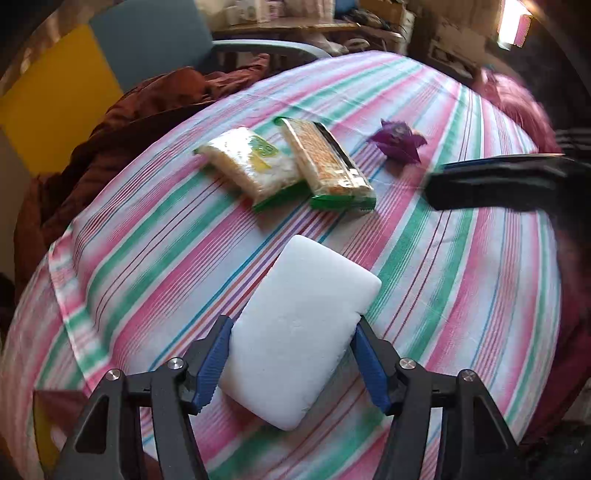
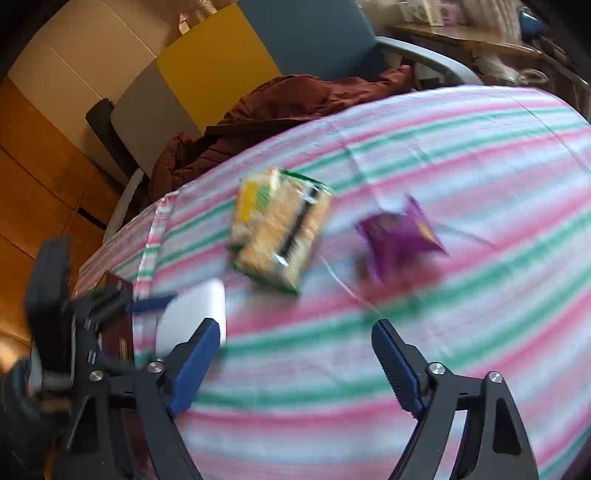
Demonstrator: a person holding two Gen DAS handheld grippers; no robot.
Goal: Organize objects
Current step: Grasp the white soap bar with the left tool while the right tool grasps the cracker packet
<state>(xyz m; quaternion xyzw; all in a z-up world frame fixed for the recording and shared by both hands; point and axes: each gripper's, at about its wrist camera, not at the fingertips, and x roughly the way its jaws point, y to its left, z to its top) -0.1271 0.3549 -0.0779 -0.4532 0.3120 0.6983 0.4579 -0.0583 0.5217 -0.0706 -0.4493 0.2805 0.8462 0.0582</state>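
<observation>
My left gripper (image 1: 291,332) is shut on a white flat block (image 1: 303,317), its blue pads pressing both long sides, low over the striped tablecloth (image 1: 461,280). Beyond it lie two snack packets side by side, one pale with a green label (image 1: 251,162), one orange-brown with a green end (image 1: 328,162), and a purple wrapper (image 1: 397,142). My right gripper (image 2: 295,336) is open and empty above the cloth (image 2: 461,155); the packets (image 2: 280,229) and the purple wrapper (image 2: 399,236) lie ahead, blurred. The left gripper with the white block (image 2: 195,314) shows at its left.
A dark red jacket (image 1: 122,125) lies over a chair at the table's far left edge. A blue and grey chair back (image 2: 317,33) stands behind it. Cluttered shelves (image 1: 280,14) stand at the back. My right gripper's dark finger (image 1: 502,181) crosses the left wrist view.
</observation>
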